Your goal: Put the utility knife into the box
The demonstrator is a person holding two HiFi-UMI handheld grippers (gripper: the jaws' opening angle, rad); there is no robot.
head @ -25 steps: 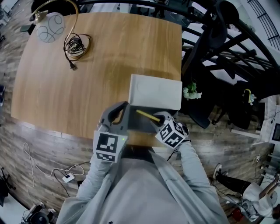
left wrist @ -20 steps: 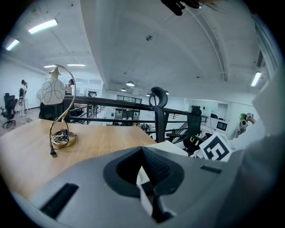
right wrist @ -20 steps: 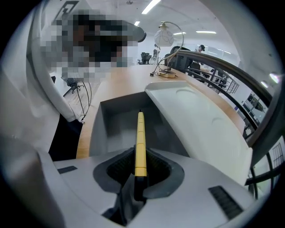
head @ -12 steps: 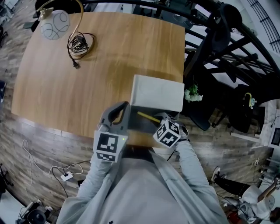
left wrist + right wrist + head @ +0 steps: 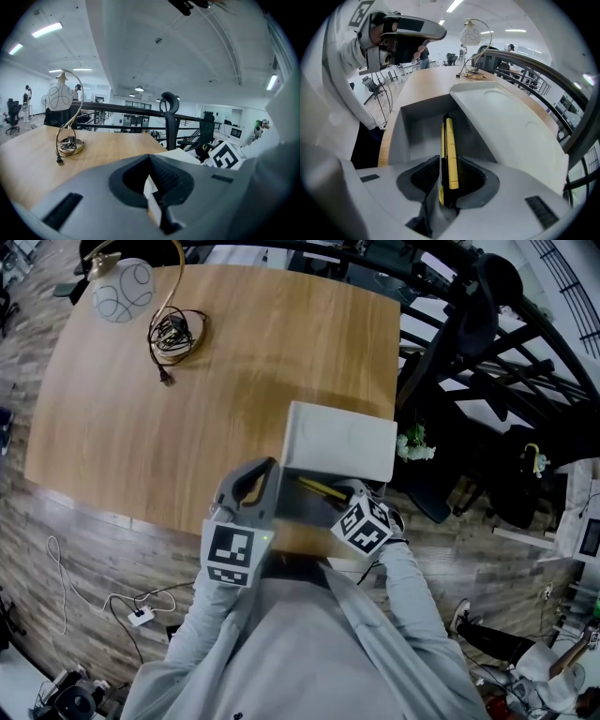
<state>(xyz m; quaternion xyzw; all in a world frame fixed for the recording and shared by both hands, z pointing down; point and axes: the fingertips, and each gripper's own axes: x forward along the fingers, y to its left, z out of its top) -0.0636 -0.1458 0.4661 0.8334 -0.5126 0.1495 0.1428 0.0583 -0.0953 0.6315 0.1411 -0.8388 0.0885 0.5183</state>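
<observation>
- The right gripper (image 5: pixel 449 182) is pinching the yellow utility knife (image 5: pixel 449 145) tight between its jaws.
- The knife is pointing into the hollow of the open grey box (image 5: pixel 296 506).
- The left gripper (image 5: pixel 157 190) is clamping down on a pale edge, which looks to be the box's left wall.
- The box's lid (image 5: pixel 339 441) is standing open on the far side.
- The box is sitting at the near edge of the wooden table (image 5: pixel 187 418).

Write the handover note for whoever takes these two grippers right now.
Left gripper: shut on a side wall of the box, steadying it on the table.
Right gripper: shut on the utility knife, which points into the open box beside the raised lid.
Done: box open, knife in grip above the box.
Left: lower the knife inside and release it.
</observation>
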